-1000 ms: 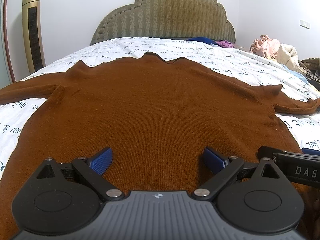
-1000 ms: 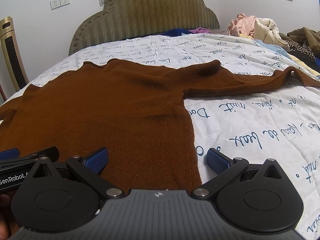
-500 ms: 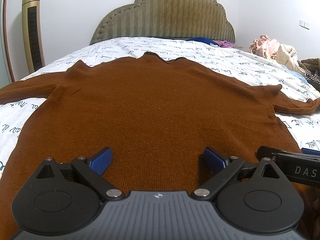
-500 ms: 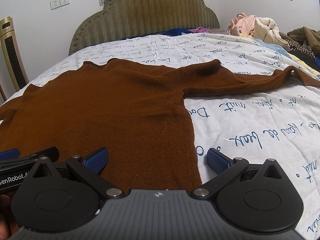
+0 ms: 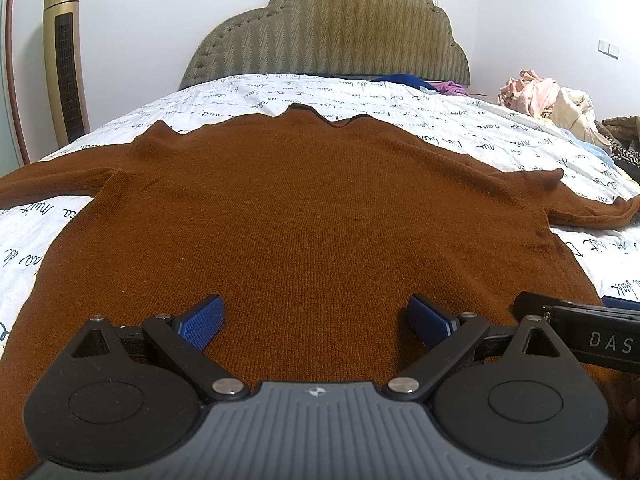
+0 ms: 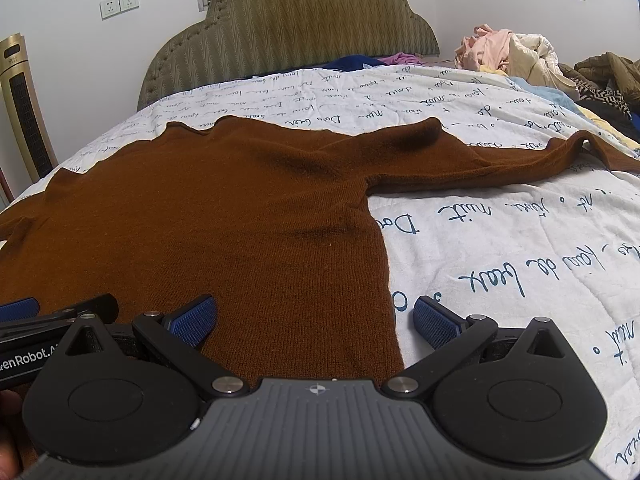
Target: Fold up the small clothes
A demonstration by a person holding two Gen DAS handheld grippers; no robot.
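Observation:
A brown knit sweater (image 5: 312, 208) lies flat on the bed, collar toward the headboard and sleeves spread out; it also shows in the right wrist view (image 6: 224, 220). My left gripper (image 5: 316, 316) is open and empty over the sweater's hem, near its middle. My right gripper (image 6: 314, 318) is open and empty over the hem's right corner, one pad above the sweater and one above the sheet. The right sleeve (image 6: 500, 160) stretches off to the right.
The bed has a white sheet with dark script (image 6: 500, 240) and a padded headboard (image 5: 328, 32). A pile of clothes (image 6: 516, 52) lies at the far right. A gold tower fan (image 5: 66, 60) stands left of the bed. The other gripper's body shows at each view's edge.

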